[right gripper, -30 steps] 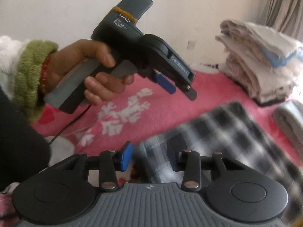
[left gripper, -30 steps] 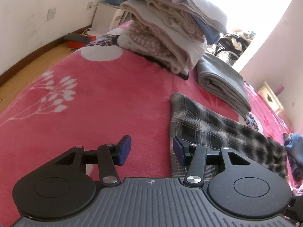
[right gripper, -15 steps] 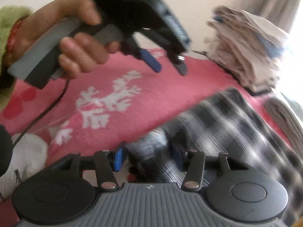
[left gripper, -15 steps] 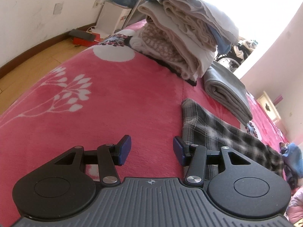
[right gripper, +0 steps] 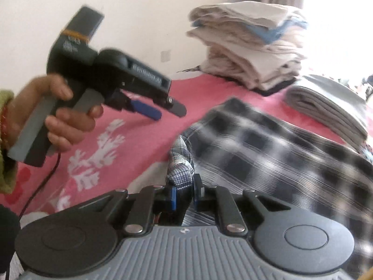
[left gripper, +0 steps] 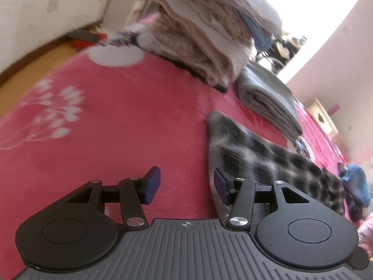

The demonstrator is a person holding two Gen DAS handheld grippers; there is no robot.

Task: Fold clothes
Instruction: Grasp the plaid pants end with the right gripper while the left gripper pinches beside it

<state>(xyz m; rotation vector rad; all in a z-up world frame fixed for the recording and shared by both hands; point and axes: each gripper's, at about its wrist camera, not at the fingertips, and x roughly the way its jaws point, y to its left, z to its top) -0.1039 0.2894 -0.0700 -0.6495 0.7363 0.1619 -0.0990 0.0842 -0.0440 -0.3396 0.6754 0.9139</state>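
A black-and-white plaid garment (left gripper: 268,156) lies spread on the pink blanket (left gripper: 116,121). In the right wrist view my right gripper (right gripper: 185,197) has its jaws closing, and a bunched corner of the plaid garment (right gripper: 268,144) is pinched between the blue pads. My left gripper (left gripper: 186,184) hangs open just above the blanket, its right finger over the garment's near edge and nothing between the pads. A person's hand (right gripper: 60,116) holds the left gripper (right gripper: 166,113), which hovers left of the garment.
A tall stack of folded pale clothes (left gripper: 209,35) (right gripper: 251,46) stands at the far side of the bed, with a folded grey cloth (left gripper: 268,98) (right gripper: 331,107) beside it. A blue item (left gripper: 356,182) lies at the right. Wooden floor (left gripper: 35,70) runs along the bed's left edge.
My right gripper's jaws have come together on the plaid corner, and its wrist has rolled. The left gripper has shifted slightly and stays open.
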